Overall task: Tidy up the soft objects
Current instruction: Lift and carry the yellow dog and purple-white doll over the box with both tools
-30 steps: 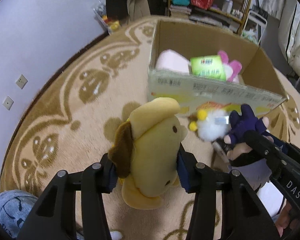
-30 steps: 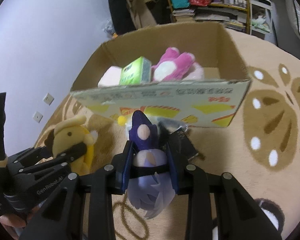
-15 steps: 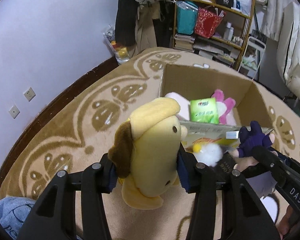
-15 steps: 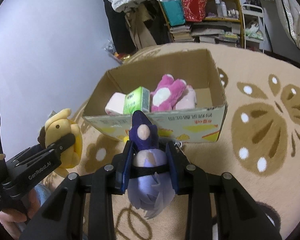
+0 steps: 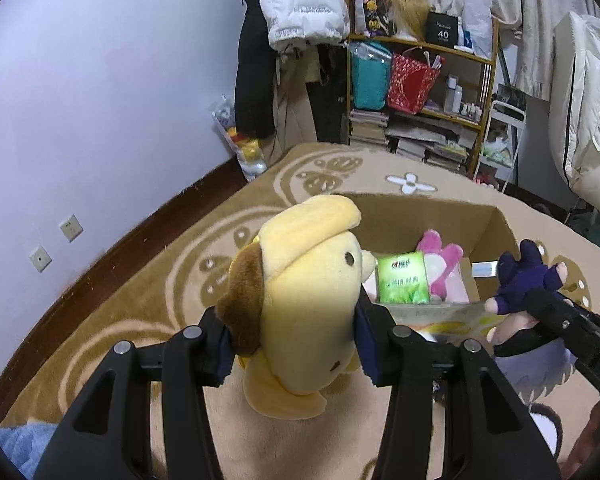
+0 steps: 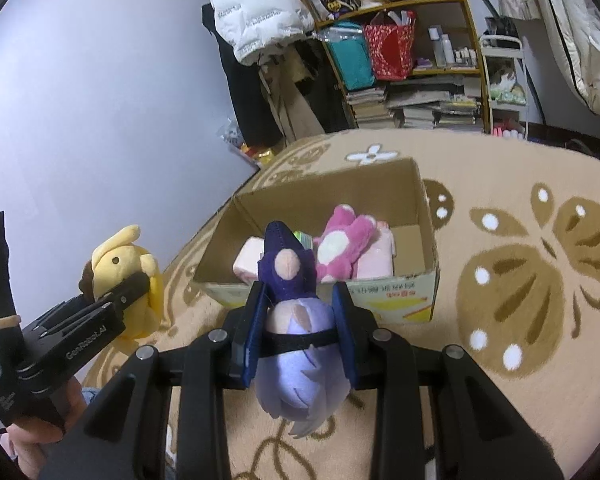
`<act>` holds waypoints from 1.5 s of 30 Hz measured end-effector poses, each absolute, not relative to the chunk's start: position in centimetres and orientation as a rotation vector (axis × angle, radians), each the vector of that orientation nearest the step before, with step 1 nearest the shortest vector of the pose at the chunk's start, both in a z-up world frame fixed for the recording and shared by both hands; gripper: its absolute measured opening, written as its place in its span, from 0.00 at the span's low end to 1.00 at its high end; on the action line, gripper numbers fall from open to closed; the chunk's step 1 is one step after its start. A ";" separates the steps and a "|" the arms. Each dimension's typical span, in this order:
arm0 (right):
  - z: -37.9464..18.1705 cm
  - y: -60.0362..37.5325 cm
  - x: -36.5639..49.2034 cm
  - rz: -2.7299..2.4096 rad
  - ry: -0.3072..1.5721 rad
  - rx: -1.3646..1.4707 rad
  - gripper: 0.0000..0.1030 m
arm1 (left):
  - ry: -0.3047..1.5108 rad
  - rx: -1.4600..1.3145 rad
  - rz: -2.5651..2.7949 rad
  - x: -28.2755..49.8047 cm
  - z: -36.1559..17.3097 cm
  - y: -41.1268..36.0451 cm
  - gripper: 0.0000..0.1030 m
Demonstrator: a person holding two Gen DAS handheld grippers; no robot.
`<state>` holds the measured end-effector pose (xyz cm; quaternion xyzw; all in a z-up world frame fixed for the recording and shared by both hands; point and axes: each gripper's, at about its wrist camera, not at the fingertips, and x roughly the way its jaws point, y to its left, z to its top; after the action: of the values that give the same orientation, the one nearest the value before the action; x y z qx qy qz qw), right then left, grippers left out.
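Left gripper [image 5: 294,334] is gripping the yellow plush [image 5: 304,300]; right gripper [image 6: 298,330] is gripping the purple plush [image 6: 296,344], box [image 6: 396,294] at 12 o'clock.

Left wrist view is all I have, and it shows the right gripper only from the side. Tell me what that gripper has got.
Observer: The right gripper is shut on a purple doll, with both pads pressed on its lavender-haired head.
Operator: The yellow plush blocks part of the box. Say what lies behind it.
Observer: A pale pink block lies at the left end of the cardboard box.
Operator: Report free space in there.
Observer: In the right wrist view, bare cardboard floor shows at the box's right end, past the pink plush.
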<state>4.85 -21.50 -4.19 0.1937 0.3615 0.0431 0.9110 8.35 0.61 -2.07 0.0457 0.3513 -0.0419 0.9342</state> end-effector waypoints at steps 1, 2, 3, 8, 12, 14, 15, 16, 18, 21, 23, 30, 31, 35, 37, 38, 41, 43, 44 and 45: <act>-4.0 -21.6 4.8 0.087 0.736 0.399 0.33 | 0.708 0.093 -0.088 8.4 -1.9 0.5 0.46; -3.8 -21.8 4.8 0.086 0.727 0.400 0.33 | 0.696 0.096 -0.090 8.5 -1.7 0.3 0.46; -3.5 -21.9 4.8 0.085 0.721 0.401 0.33 | 0.687 0.098 -0.091 8.6 -1.4 0.2 0.46; -2.8 -22.6 4.9 0.074 0.679 0.408 0.33 | 0.621 0.120 -0.087 8.9 -0.5 -0.6 0.46; -2.3 -23.1 5.1 0.072 0.651 0.409 0.33 | 0.586 0.144 -0.087 9.3 0.0 -1.4 0.46; -2.1 -23.2 5.4 0.069 0.641 0.406 0.33 | 0.578 0.152 -0.086 9.6 0.1 -1.6 0.46; -2.0 -23.3 5.5 0.067 0.637 0.405 0.33 | 0.577 0.152 -0.087 9.8 0.1 -1.8 0.46; -2.0 -23.3 5.6 0.066 0.631 0.404 0.33 | 0.578 0.152 -0.088 9.9 0.0 -1.8 0.46; -1.8 -23.4 5.8 0.063 0.622 0.400 0.33 | 0.578 0.149 -0.088 10.2 0.0 -1.9 0.47; -1.7 -23.5 6.1 0.060 0.615 0.394 0.34 | 0.579 0.148 -0.091 10.4 0.0 -1.9 0.47; -1.7 -23.6 6.4 0.059 0.610 0.393 0.34 | 0.577 0.147 -0.091 10.7 0.0 -2.0 0.47; -1.7 -23.7 7.5 0.057 0.599 0.382 0.34 | 0.583 0.140 -0.094 12.2 -0.4 -2.5 0.47; -1.7 -23.7 7.7 0.058 0.598 0.379 0.34 | 0.584 0.141 -0.094 12.3 -0.4 -2.5 0.47; -1.9 -23.7 8.2 0.059 0.594 0.371 0.34 | 0.583 0.147 -0.093 13.1 -0.6 -2.7 0.47; -2.1 -23.8 8.4 0.058 0.588 0.367 0.34 | 0.585 0.145 -0.095 13.2 -0.6 -2.7 0.47; -2.1 -23.8 8.4 0.053 0.581 0.365 0.34 | 0.585 0.144 -0.094 13.2 -0.6 -2.7 0.47; -2.6 -23.8 8.5 0.050 0.562 0.350 0.34 | 0.588 0.136 -0.095 13.7 -0.9 -3.0 0.47; -3.0 -23.8 8.7 0.051 0.568 0.351 0.34 | 0.592 0.140 -0.097 13.8 -1.0 -3.0 0.47; -3.1 -23.9 8.9 0.050 0.569 0.354 0.34 | 0.596 0.140 -0.098 14.0 -1.1 -3.1 0.47; -3.3 -24.0 9.1 0.050 0.571 0.356 0.34 | 0.598 0.141 -0.099 14.1 -1.2 -3.2 0.47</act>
<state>9.10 -24.03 -3.28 0.1749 0.2801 0.0243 0.9436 14.09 -3.17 -1.22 0.0694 0.2944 -0.0487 0.9519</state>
